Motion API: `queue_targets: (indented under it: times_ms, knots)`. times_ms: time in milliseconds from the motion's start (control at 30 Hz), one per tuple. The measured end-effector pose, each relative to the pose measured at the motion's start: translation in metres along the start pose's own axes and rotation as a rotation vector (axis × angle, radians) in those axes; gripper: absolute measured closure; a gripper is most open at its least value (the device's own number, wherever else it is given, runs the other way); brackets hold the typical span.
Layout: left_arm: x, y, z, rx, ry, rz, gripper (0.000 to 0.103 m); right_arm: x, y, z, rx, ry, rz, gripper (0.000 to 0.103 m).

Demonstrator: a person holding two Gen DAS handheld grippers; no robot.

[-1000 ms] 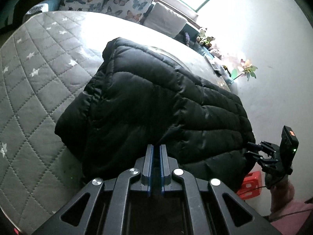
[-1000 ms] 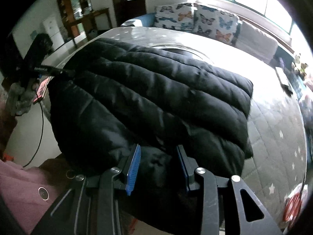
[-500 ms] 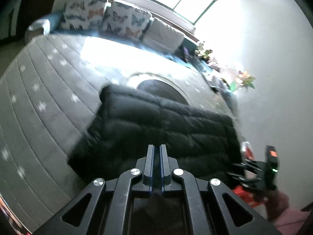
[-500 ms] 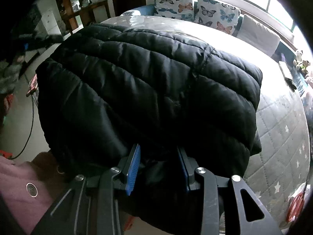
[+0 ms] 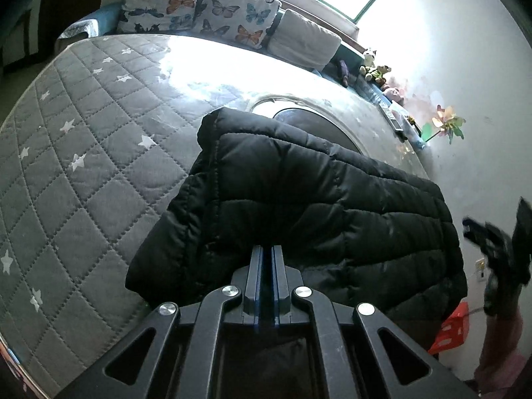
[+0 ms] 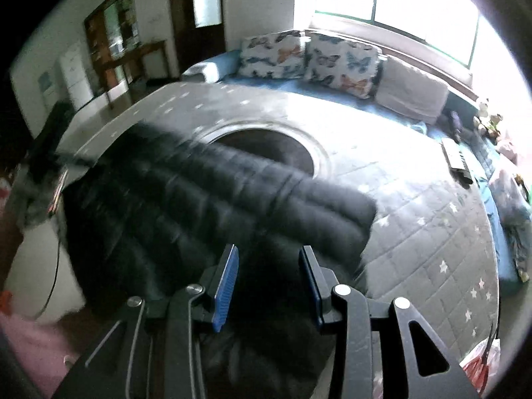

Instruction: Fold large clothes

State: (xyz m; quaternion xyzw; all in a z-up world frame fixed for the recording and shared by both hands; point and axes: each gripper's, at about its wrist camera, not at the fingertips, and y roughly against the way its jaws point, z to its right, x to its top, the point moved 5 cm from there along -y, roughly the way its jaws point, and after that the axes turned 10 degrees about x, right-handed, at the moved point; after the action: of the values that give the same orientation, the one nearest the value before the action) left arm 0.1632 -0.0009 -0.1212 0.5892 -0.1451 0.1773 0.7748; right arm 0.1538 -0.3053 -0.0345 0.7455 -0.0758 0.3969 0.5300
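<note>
Jacket (image 5: 316, 199) is lying folded on the bed (image 5: 83, 166), just ahead of both jaws. Left gripper (image 5: 266, 256) is sitting pressed closed, holding nothing; right gripper (image 6: 267, 262) is gaping wide, gripping nothing.

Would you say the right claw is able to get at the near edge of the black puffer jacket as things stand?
Probably yes: the right claw is open, and the black puffer jacket lies directly ahead with nothing between.

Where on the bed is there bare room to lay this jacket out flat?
Bare quilt lies left of the black jacket, up to the butterfly pillows. Another patch lies beyond its far edge. The wall-side edge is crowded with toys and a remote.
</note>
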Motion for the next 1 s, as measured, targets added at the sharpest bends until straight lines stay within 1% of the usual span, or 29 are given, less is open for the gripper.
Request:
queue_targets:
  times_ms: [67, 133, 200, 233, 300, 433, 500, 567, 600, 667, 767, 833, 900, 1000]
  knots:
    - [0.0, -0.001, 0.007, 0.007, -0.005, 0.0, 0.097, 0.001, -0.012, 0.011, -0.01, -0.025, -0.012, 0.061]
    - [-0.001, -0.002, 0.009, 0.009, -0.012, 0.002, 0.097, -0.01, -0.031, 0.023, -0.021, -0.044, -0.063, 0.061]
    - [-0.002, -0.003, 0.009, 0.01, -0.02, 0.007, 0.097, -0.03, -0.053, 0.036, 0.017, -0.116, -0.118, 0.061]
    - [-0.002, -0.004, 0.01, 0.011, -0.024, 0.01, 0.097, -0.034, -0.056, 0.038, 0.032, -0.129, -0.116, 0.061]
    - [-0.003, -0.006, 0.01, 0.01, -0.024, 0.012, 0.097, -0.035, -0.054, 0.039, 0.048, -0.14, -0.103, 0.061]
    - [-0.003, -0.003, 0.011, 0.012, -0.027, 0.007, 0.096, -0.033, -0.034, 0.034, 0.038, -0.098, -0.086, 0.06]
    - [-0.001, 0.004, 0.013, 0.023, -0.032, 0.008, 0.096, -0.032, -0.018, 0.037, 0.049, -0.113, -0.055, 0.054]
    - [0.0, 0.012, 0.017, 0.032, -0.048, 0.03, 0.096, -0.031, -0.008, 0.043, 0.07, -0.141, -0.03, 0.036]
    - [0.002, 0.016, 0.019, 0.031, -0.05, 0.039, 0.096, -0.031, -0.004, 0.048, 0.076, -0.152, -0.024, 0.032]
    - [0.004, 0.024, 0.022, 0.02, -0.051, 0.047, 0.096, -0.033, -0.001, 0.059, 0.085, -0.184, -0.016, 0.031]
    - [0.01, 0.037, 0.023, 0.008, -0.038, 0.076, 0.096, -0.034, -0.01, 0.07, 0.166, -0.262, -0.016, 0.03]
    - [0.013, 0.042, 0.02, -0.014, -0.02, 0.08, 0.096, -0.039, -0.018, 0.081, 0.222, -0.327, -0.012, 0.029]
    - [0.017, 0.048, 0.019, -0.043, -0.011, 0.088, 0.096, -0.044, -0.027, 0.09, 0.246, -0.374, -0.008, 0.025]
    - [0.021, 0.048, 0.018, -0.02, -0.012, 0.081, 0.096, -0.049, -0.035, 0.097, 0.266, -0.395, 0.003, 0.016]
